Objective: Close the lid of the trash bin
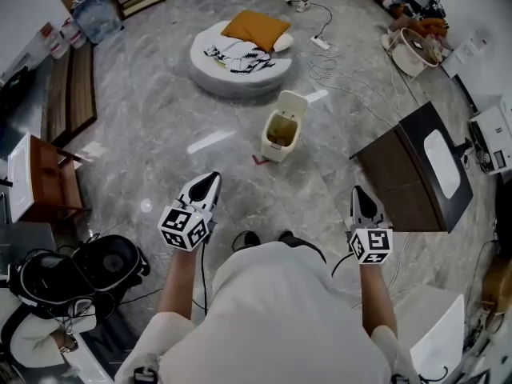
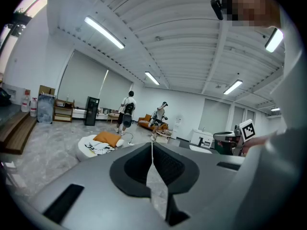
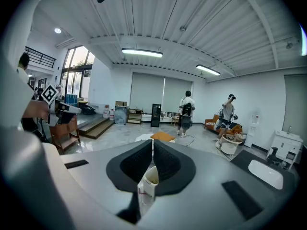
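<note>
Trash bin [image 1: 282,132] stands on the grey marble floor [image 1: 160,110] ahead of the person, well apart from both tongs. Its lid [image 1: 293,101] is tipped up and back, so the mouth is open. The inside looks yellowish-brown, perhaps a liner, and no contents can be made out. Past it, a round white pouf [image 1: 232,82] carries an orange pillow [image 1: 256,29] and a black-and-white cloth [image 1: 240,54]. Further right, a pale basket [image 1: 412,50] holds things too small to tell.

The left tongs [image 1: 210,178] are clenched on nothing, the pads meeting along a thin line in the left gripper view. The right tongs [image 1: 358,192] are likewise clenched and empty, and the right gripper view shows the bin, far off, in the gap under the closed tips.
</note>
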A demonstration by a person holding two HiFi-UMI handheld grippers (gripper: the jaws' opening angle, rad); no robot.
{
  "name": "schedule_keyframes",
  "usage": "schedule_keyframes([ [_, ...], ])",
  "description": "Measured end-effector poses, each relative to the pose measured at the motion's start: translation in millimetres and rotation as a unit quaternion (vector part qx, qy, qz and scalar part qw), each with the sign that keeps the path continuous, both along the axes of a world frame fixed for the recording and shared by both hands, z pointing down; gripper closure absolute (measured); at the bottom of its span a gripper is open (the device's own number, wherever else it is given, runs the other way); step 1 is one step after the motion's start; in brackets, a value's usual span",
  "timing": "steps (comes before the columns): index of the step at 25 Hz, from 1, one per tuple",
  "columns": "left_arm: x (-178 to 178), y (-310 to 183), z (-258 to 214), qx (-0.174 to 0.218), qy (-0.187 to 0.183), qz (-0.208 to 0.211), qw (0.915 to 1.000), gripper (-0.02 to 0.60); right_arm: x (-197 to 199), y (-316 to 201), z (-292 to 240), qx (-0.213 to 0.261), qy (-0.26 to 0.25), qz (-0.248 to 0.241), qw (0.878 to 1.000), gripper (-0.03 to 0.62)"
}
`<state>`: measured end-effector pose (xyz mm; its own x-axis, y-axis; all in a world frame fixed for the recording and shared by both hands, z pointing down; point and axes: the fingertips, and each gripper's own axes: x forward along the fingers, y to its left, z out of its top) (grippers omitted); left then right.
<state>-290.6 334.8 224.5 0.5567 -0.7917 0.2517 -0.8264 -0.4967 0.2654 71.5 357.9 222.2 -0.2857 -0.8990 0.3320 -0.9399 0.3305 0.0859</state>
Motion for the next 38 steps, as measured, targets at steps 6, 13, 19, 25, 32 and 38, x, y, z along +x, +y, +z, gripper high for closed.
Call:
schedule_keyframes([
  [6,-6.7,-2.2,3.4,-0.007,0.002,-0.001,1.0000,0.558,-10.7,-5.3,2.6,-0.008,0.004,-0.006,1.000,0.562],
  [13,-3.8,-11.8,6.2,-0.007,0.000,-0.009,0.9999,0.558,-6.5,-19.3,10.2,-0.012,0.005,-0.014,1.000,0.562],
  [19,3.3,-35.0,7.8,-0.009,-0.006,-0.021,0.9997,0.558,-2.7,-53.2,13.5,-0.015,0.002,-0.032,0.999,0.562],
  [25,14.8,-64.9,9.2,-0.014,-0.013,-0.033,0.9993,0.558,7.8,-93.5,21.8,-0.025,0.001,-0.049,0.998,0.562],
  [32,27.6,-101.7,14.1,-0.020,-0.023,-0.050,0.9983,0.558,10.2,-144.2,35.5,-0.032,-0.002,-0.079,0.996,0.562],
  [38,48.0,-136.2,12.5,-0.017,-0.029,-0.062,0.9975,0.558,23.7,-184.8,42.0,-0.032,0.006,-0.109,0.993,0.562],
])
